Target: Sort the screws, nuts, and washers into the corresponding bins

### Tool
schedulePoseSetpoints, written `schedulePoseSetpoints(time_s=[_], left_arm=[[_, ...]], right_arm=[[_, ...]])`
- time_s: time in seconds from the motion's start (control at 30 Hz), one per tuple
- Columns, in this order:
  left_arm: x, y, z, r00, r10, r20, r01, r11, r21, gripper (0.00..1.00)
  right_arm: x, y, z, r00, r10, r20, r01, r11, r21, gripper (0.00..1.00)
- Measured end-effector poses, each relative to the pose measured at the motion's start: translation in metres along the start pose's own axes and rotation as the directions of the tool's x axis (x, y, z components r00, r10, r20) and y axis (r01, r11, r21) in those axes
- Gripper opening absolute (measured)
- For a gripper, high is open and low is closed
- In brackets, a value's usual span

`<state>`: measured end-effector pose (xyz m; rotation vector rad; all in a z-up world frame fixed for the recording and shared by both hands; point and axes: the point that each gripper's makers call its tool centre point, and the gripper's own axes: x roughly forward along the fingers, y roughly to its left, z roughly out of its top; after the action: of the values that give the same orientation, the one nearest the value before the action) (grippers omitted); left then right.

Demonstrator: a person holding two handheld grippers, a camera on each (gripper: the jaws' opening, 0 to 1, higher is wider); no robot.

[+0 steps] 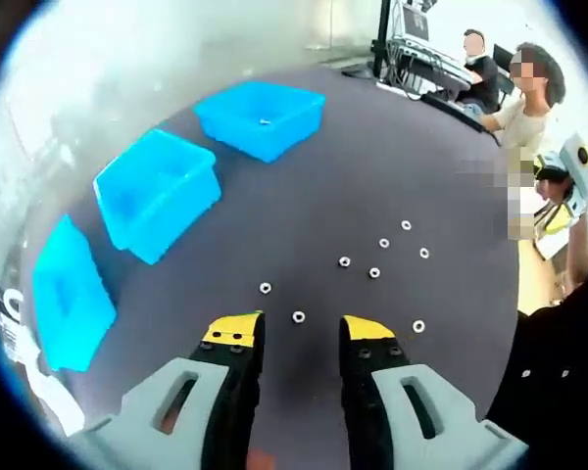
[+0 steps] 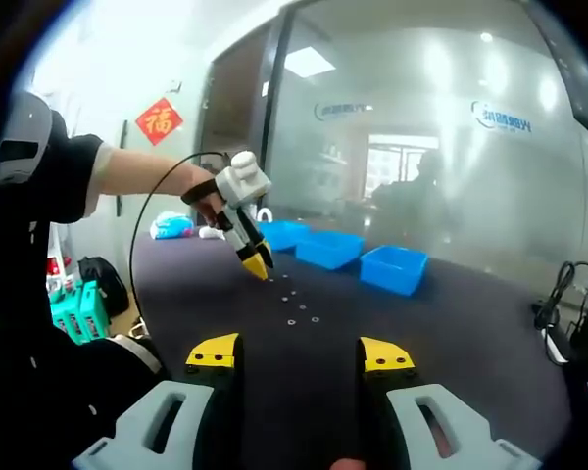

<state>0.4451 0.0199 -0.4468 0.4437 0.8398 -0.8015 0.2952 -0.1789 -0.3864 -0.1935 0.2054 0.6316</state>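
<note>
Fingers: both of my grippers are spread with nothing between the jaws; left gripper (image 1: 300, 338) hangs low over the dark table (image 1: 372, 157), right gripper (image 2: 299, 357) is held well back from the work.
Nearest piece: a small ring, nut or washer (too small to tell which) (image 1: 298, 316), sits just ahead of my left tips, at twelve o'clock between them.
Other pieces: one at eleven o'clock (image 1: 265, 288), one at two o'clock (image 1: 417, 326), and a loose cluster (image 1: 383, 243) further out at one o'clock.
Bins: three blue ones from nine to eleven o'clock, near bin (image 1: 69, 299), middle bin (image 1: 157, 193), far bin (image 1: 261, 117); the far one seems to hold something small.
Risk, pinch: such a flat piece may skid or flip away if my tips close on the table beside it.
Risk, sorting: I could mistake nut for washer and pick the wrong bin.
Risk, carry: a weak grip could drop it short of the bins (they lie well apart from the pieces).
</note>
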Motion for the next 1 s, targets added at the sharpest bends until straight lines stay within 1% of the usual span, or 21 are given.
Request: schedulePoseSetpoints(time_s=[0.37, 0.43, 0.53, 0.6, 0.63, 0.73, 0.83, 1.0], left_arm=[[0.011, -0.001, -0.005, 0.999, -0.025, 0.02, 0.026, 0.999, -0.042, 0.18], [0.012, 0.0, -0.006, 1.0, -0.022, 0.02, 0.023, 0.999, -0.049, 0.18], [0.013, 0.001, -0.006, 0.999, -0.013, 0.037, 0.015, 0.998, -0.057, 0.16], [0.016, 0.001, -0.009, 0.999, -0.007, 0.039, 0.009, 0.999, -0.047, 0.13], [0.016, 0.0, -0.01, 0.999, -0.012, 0.043, 0.014, 0.999, -0.04, 0.11], [0.015, -0.003, -0.01, 0.998, -0.025, 0.057, 0.028, 0.998, -0.056, 0.06], [0.016, -0.003, -0.009, 0.997, -0.019, 0.075, 0.023, 0.998, -0.054, 0.06], [0.014, -0.002, -0.009, 0.993, -0.027, 0.115, 0.039, 0.994, -0.101, 0.05]], right_arm=[[0.001, -0.002, 0.001, 1.0, 0.0, -0.002, 0.0, 1.0, -0.011, 0.42], [0.0, -0.002, 0.001, 1.0, 0.0, -0.003, 0.0, 1.0, -0.011, 0.42], [-0.001, -0.002, 0.001, 1.0, -0.002, -0.004, 0.002, 1.0, -0.012, 0.42], [-0.001, -0.002, 0.0, 1.0, -0.002, -0.006, 0.002, 1.0, -0.013, 0.42], [0.0, -0.002, 0.0, 1.0, -0.001, -0.008, 0.001, 1.0, -0.015, 0.42], [-0.001, 0.0, 0.002, 1.0, 0.001, -0.006, -0.001, 1.0, -0.02, 0.42], [0.0, 0.002, 0.005, 1.0, 0.009, -0.003, -0.009, 1.0, -0.029, 0.42], [0.002, 0.007, 0.007, 1.0, 0.02, -0.005, -0.02, 0.999, -0.04, 0.42]])
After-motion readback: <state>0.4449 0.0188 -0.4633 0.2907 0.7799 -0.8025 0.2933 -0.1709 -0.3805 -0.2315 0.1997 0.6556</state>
